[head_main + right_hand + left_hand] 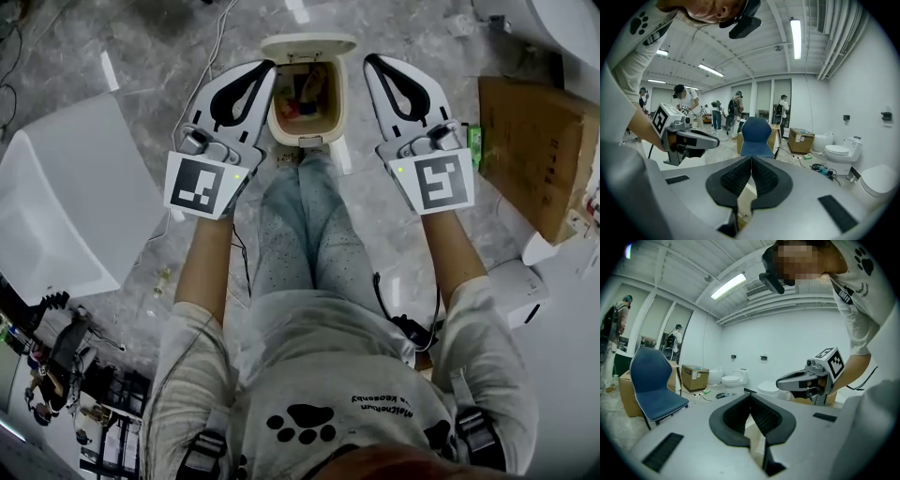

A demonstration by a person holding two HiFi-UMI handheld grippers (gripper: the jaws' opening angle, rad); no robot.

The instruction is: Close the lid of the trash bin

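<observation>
Shut, empty left tongs (pixel 268 66) and right tongs (pixel 368 59) flank the open trash bin (pixel 305 141).
Both forearms (pixel 206 258) reach forward side by side, the tongs aimed far and nearly level with their jaws pressed together on nothing. The trash bin stands on the floor (pixel 169 56) between their tips, its lid (pixel 307 44) tipped back at the far side.

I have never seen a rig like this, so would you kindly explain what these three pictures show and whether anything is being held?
No robot here: a person holds a grey left hand-held gripper and right hand-held gripper. The head view looks down from the person's head; the other two come from cameras riding on each tool. Both sets of jaws are shut on nothing. Below, between them, on the grey stone floor, stands a cream plastic trash bin with its lid open and rubbish inside.
</observation>
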